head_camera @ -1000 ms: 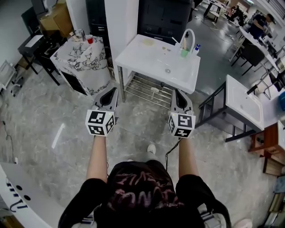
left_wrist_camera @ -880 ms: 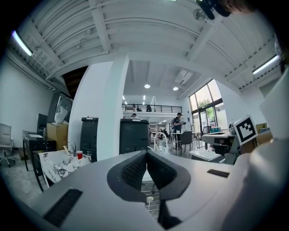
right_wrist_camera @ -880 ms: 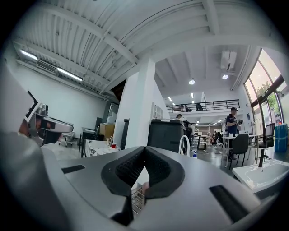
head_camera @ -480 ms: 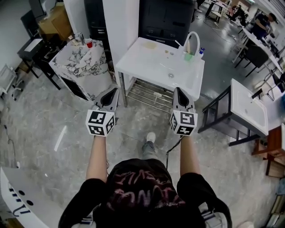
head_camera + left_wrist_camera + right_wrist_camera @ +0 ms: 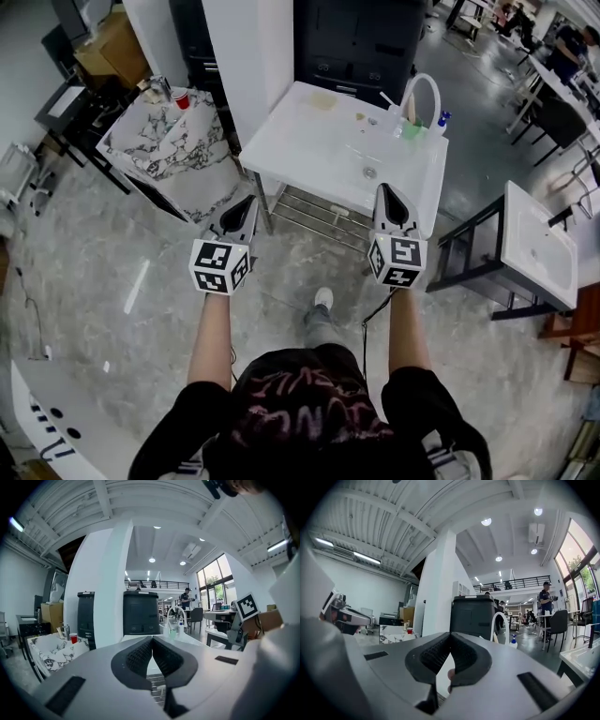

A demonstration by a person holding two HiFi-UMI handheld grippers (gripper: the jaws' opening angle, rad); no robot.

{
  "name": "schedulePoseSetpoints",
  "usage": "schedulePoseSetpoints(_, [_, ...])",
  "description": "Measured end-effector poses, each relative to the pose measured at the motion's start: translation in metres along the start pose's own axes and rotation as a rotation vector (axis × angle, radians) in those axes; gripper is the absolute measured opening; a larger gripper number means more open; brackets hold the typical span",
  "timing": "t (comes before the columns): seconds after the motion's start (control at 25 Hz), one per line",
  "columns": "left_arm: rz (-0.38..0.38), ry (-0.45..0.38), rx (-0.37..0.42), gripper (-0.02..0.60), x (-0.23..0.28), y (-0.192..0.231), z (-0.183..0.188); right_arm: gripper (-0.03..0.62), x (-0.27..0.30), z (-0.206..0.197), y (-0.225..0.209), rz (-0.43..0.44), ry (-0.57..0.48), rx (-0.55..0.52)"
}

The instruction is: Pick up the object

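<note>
Sink table (image 5: 319,141) w/ blue bottle (image 5: 442,119) upright

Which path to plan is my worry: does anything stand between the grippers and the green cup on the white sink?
Nothing visible does. The left gripper and right gripper, both shut, empty, hang near the sink; only its open countertop lies before the green cup by the faucet.

The head camera looks steeply down from above on the white sink table (image 5: 319,141). Both gripper cameras sit low and near, face level, and share its curved tap (image 5: 176,607).
</note>
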State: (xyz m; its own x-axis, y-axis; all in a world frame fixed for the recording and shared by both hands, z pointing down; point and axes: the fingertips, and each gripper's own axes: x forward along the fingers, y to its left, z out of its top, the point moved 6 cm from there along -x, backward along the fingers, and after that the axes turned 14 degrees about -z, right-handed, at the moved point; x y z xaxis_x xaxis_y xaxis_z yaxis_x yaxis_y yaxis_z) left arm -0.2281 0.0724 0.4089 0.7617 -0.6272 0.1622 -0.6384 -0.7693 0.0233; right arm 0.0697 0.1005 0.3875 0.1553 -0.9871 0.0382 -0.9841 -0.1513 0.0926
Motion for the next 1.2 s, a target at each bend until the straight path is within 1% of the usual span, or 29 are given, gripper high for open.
schedulePoseSetpoints(0.16, [-0.010,0.014,-0.012,0.017,0.051,0.019,-0.001,0.014,0.045,-0.011,-0.015,-0.009,0.020,0.009])
schedulePoseSetpoints(0.28, [-0.029,0.025,-0.014,0.017,0.093,0.027,0.005,0.014,0.078,-0.016,-0.032,-0.007,0.037,0.014])
schedulePoseSetpoints(0.48, [-0.032,0.029,-0.012,0.017,0.160,0.049,0.028,0.014,0.140,-0.011,-0.049,0.044,0.040,0.006])
schedulePoseSetpoints(0.6, [-0.026,0.028,-0.006,0.017,0.193,0.060,0.039,0.014,0.174,-0.010,-0.058,0.052,0.040,0.014])
schedulePoseSetpoints(0.76, [-0.010,0.031,-0.008,0.017,0.221,0.072,0.047,0.014,0.208,-0.007,-0.061,0.076,0.040,0.016])
schedulePoseSetpoints(0.96, [0.005,0.028,-0.011,0.017,0.244,0.082,0.054,0.014,0.232,-0.004,-0.062,0.108,0.039,0.026])
schedulePoseSetpoints(1.2, [-0.006,0.008,-0.011,0.017,0.274,0.101,0.061,0.014,0.259,-0.003,-0.063,0.105,0.031,0.025])
